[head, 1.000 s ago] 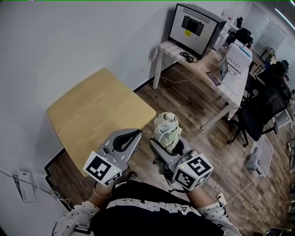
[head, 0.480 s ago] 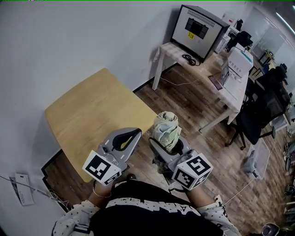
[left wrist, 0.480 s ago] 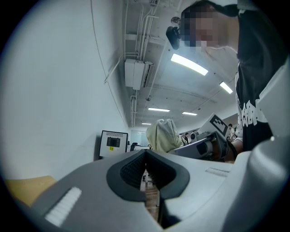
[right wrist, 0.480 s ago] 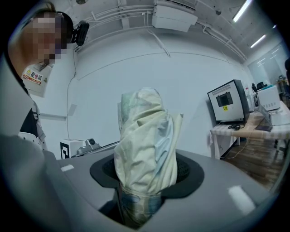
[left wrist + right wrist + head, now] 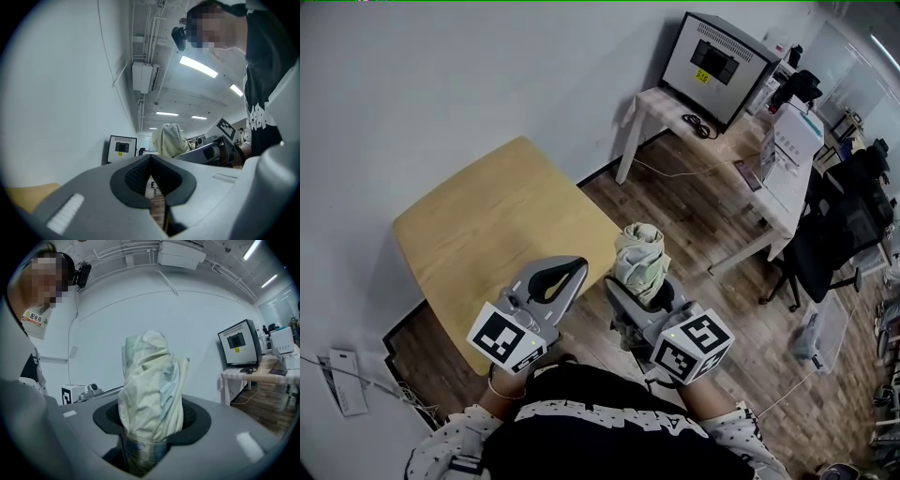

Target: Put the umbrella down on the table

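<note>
— Cream and pale-green fabric: is that the umbrella (image 5: 150, 380), folded, in the right gripper (image 5: 152, 430)?
— Yes. The fingers are clamped round its lower end. The bundle juts out past them, its long axis along the gripper's own line, toward twelve o'clock in the head view.
— And the left gripper (image 5: 566, 276)?
— Its fingers are pressed together on nothing, with the tips about at the bench's near edge.
— Where does the bench (image 5: 478, 220) lie from the umbrella?
— At ten o'clock, close by. The umbrella hangs over the wood floor (image 5: 712, 216), just off that edge. The left hand is nearer, but the right one carries it.
— So the move?
— I'd judge a carry toward ten o'clock, then tipping it flat.
</note>
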The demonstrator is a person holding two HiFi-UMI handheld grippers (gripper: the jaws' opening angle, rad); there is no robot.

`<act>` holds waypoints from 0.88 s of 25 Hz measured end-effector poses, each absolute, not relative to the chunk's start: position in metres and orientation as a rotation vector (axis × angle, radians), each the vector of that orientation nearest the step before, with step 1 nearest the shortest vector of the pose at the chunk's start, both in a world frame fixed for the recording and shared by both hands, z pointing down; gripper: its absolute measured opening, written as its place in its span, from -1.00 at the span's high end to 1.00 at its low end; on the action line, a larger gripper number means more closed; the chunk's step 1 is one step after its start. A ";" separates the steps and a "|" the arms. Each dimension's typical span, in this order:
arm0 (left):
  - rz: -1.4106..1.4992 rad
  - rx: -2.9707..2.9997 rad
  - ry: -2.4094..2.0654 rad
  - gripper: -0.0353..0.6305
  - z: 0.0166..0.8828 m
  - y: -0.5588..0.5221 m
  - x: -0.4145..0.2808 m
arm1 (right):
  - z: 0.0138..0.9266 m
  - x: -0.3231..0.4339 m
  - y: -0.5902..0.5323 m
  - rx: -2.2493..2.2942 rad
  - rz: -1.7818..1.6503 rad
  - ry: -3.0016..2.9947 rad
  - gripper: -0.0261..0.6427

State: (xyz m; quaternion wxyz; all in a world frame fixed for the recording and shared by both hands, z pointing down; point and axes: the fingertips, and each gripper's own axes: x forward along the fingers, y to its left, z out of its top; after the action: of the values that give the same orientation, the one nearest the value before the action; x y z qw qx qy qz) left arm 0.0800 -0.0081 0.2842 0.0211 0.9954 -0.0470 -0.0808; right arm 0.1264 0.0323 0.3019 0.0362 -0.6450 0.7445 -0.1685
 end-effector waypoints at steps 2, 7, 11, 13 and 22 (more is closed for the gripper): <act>-0.250 3.084 -0.156 0.90 0.285 -0.012 0.078 | 0.302 0.124 0.030 -1.975 -0.519 2.300 0.17; -0.244 3.080 -0.195 0.90 0.289 -0.013 0.073 | 0.302 0.117 0.027 -1.966 -0.478 2.365 0.17; -0.213 3.069 -0.260 0.90 0.296 -0.020 0.071 | 0.307 0.124 0.017 -1.927 -0.520 2.381 0.17; -0.189 3.064 -0.307 0.90 0.299 -0.025 0.070 | 0.308 0.128 0.010 -1.907 -0.523 2.399 0.17; -0.183 3.061 -0.550 0.90 0.296 -0.063 0.072 | 0.309 0.132 -0.041 -1.705 -0.526 2.555 0.17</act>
State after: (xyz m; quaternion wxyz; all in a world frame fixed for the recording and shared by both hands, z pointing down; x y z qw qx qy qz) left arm 0.0718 -0.0630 0.2958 0.0133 0.9825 -0.1765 -0.0586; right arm 0.1321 -0.0409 0.3088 0.0125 -0.5472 0.8197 -0.1688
